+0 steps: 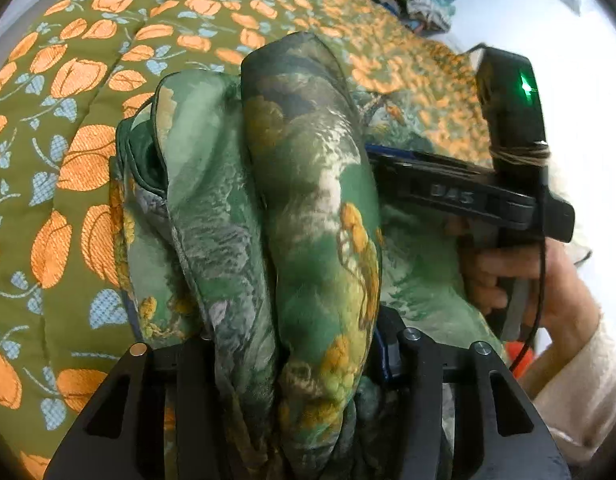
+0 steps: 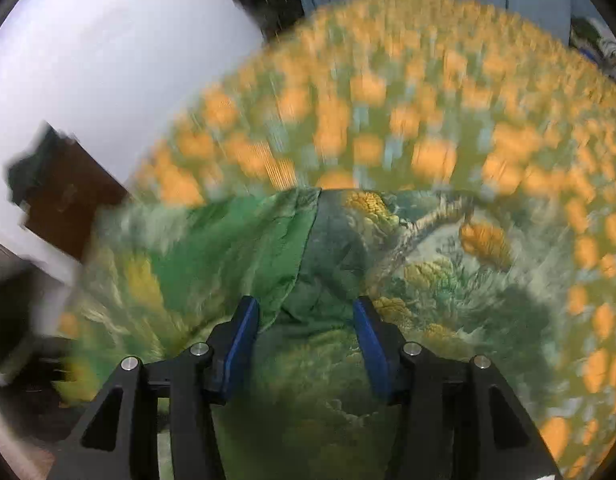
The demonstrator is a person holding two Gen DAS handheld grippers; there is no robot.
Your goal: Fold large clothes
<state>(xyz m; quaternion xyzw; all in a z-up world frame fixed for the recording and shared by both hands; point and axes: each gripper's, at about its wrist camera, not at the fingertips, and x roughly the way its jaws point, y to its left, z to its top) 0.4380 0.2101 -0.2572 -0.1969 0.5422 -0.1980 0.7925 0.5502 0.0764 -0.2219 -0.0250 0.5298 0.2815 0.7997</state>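
A green garment [image 1: 308,184] printed with trees and yellow blossoms stands in a thick folded bundle between the fingers of my left gripper [image 1: 291,340]. The cloth fills the whole gap and hides the pads, so the gripper looks shut on it. My right gripper [image 1: 378,160] comes in from the right, held by a hand [image 1: 508,276], its fingers reaching behind the bundle. In the right wrist view the garment [image 2: 428,280] spreads over the bed, and a dark fold sits pressed between the blue pads [image 2: 243,332] of my right gripper [image 2: 305,308].
An olive quilt with orange tulips [image 1: 75,184] [image 2: 348,120] covers the bed under the garment. A heap of other clothes [image 1: 420,4] lies beyond the bed's far corner. Brown furniture [image 2: 67,200] stands off the bed's left side. A cream sleeve [image 1: 588,380] is at the right.
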